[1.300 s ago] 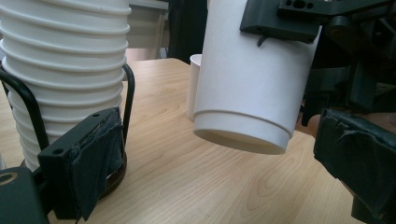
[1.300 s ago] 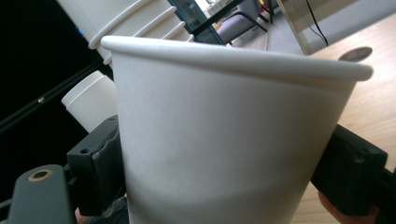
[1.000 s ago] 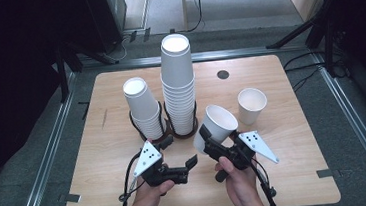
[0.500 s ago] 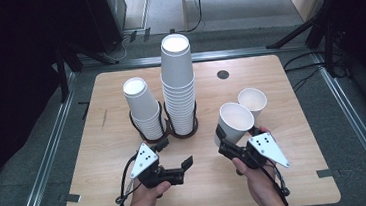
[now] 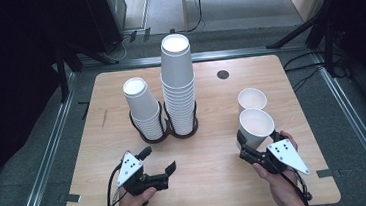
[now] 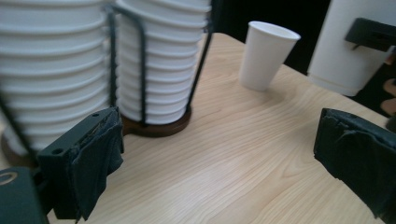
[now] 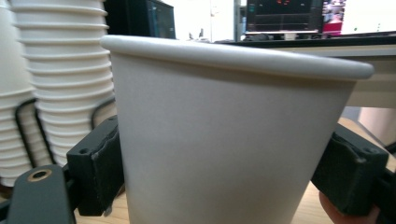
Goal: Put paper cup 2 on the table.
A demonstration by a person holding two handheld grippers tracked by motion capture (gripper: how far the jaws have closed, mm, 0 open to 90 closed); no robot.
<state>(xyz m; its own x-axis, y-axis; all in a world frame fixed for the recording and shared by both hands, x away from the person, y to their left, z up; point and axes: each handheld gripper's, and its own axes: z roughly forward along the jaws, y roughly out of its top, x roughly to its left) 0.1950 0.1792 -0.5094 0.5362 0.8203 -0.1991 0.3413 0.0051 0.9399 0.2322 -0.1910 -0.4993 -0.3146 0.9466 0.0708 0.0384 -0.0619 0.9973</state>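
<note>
— Where was the held cup (image 5: 256, 126)?
— Upright in the right gripper (image 5: 251, 146), pinched at both sides, just this side of the standing cup (image 5: 252, 99) at the table's right.
— And the left gripper (image 5: 157, 161)?
— Spread, holding nothing, nearer the stacks (image 5: 178, 88). I judged the bare table (image 5: 215, 145) under the cup mattered next.

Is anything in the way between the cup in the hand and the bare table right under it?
Nothing visible. The right gripper holds a white paper cup upright, close to the table. The bare wood around it is free. The nearest thing is another white cup, standing just behind it on the far side.
</note>
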